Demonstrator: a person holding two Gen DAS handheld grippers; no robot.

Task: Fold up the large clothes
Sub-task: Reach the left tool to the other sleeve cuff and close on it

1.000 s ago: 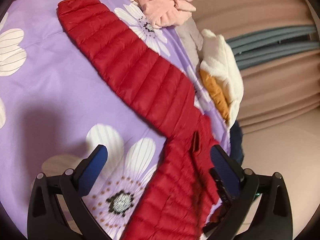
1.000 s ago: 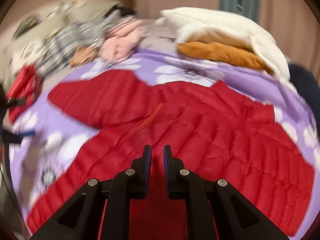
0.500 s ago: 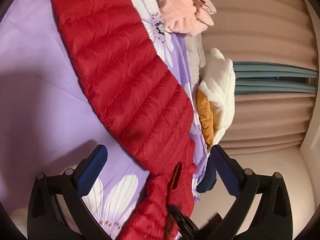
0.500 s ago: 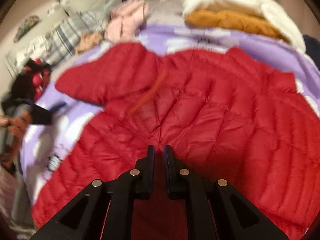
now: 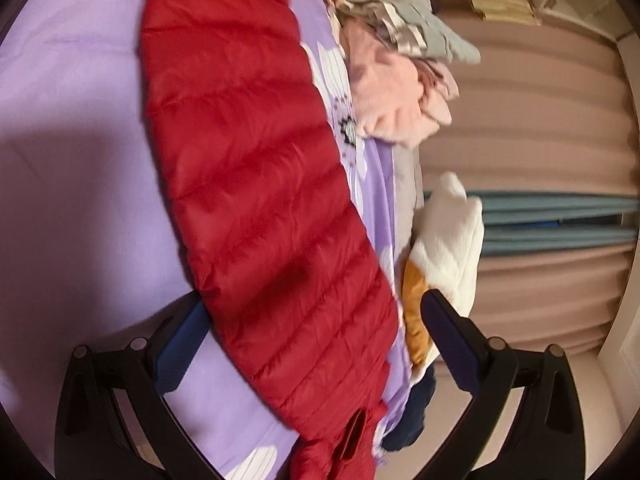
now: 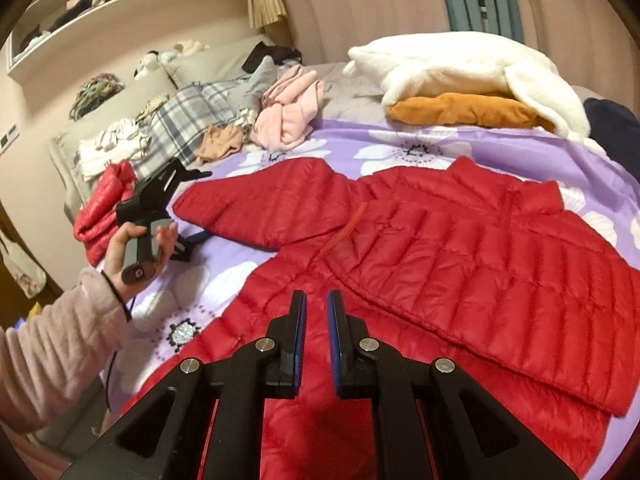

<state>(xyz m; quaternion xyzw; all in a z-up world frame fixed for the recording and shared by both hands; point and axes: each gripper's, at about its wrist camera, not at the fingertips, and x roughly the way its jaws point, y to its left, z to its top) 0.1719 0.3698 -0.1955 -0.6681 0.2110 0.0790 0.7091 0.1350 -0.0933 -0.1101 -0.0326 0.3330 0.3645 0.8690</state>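
Note:
A red quilted puffer jacket (image 6: 460, 248) lies spread on the purple flowered bedcover (image 6: 420, 148), collar towards the far right. Its left sleeve (image 6: 272, 200) stretches out to the left. A hand in a pink fleece sleeve holds my left gripper (image 6: 198, 205) at that sleeve's outer end, rolled onto its side. In the left wrist view the sleeve (image 5: 256, 184) runs between the wide-open fingers of the left gripper (image 5: 316, 320), and the pads do not press on it. My right gripper (image 6: 316, 308) hovers shut over the jacket's lower hem, with nothing seen between its pads.
A second crumpled red garment (image 6: 104, 208) lies at the bed's left edge. Pink (image 6: 288, 112), plaid (image 6: 188, 120), white fleece (image 6: 452, 64), orange (image 6: 460, 110) and navy (image 6: 612, 120) clothes crowd the far side. Curtains and a shelf stand behind.
The left gripper has rolled and slid along the sleeve, which now fills the space between its fingers. The right view has steadied, and the hand with the left gripper has come into it.

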